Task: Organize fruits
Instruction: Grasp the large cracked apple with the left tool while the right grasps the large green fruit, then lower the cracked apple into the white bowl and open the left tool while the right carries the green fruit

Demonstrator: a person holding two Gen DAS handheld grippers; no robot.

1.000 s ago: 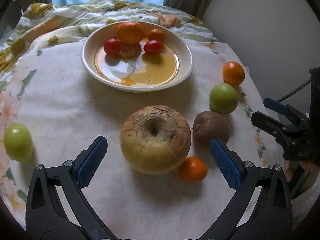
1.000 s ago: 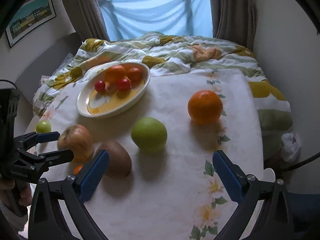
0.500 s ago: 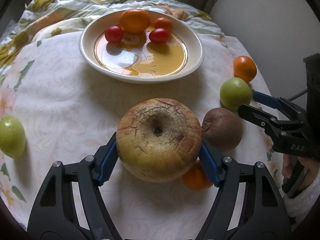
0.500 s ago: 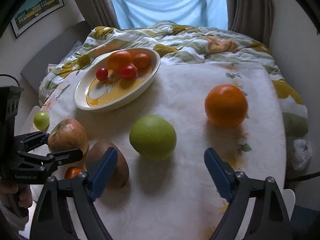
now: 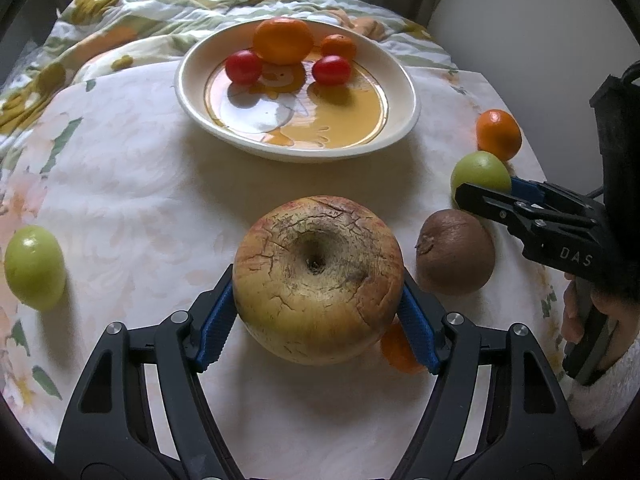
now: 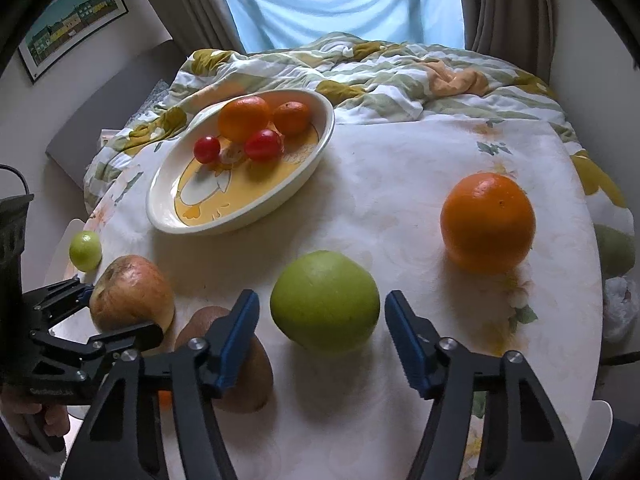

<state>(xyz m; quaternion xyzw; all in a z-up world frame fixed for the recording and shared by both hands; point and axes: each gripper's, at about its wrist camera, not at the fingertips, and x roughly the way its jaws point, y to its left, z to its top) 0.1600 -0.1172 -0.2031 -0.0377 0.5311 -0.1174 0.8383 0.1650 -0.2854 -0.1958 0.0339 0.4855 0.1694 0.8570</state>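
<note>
My left gripper (image 5: 316,312) is shut on a big cracked yellow-red apple (image 5: 318,278), its blue pads pressed on both sides; the apple also shows in the right wrist view (image 6: 130,300). My right gripper (image 6: 322,336) is open, its pads on either side of a green apple (image 6: 325,306) without touching it. A cream plate (image 5: 400,92) at the back holds an orange (image 5: 283,40), a small mandarin (image 5: 339,47) and two red tomatoes (image 5: 244,66).
A brown kiwi (image 5: 456,258) and a small mandarin (image 5: 400,350) lie right of the big apple. A large orange (image 6: 488,222) sits at right, a small green fruit (image 5: 34,268) at left. A crumpled floral cloth (image 6: 380,68) lies behind the table.
My left gripper closed in around the big apple and now grips it. My right gripper moved forward and narrowed around the green apple.
</note>
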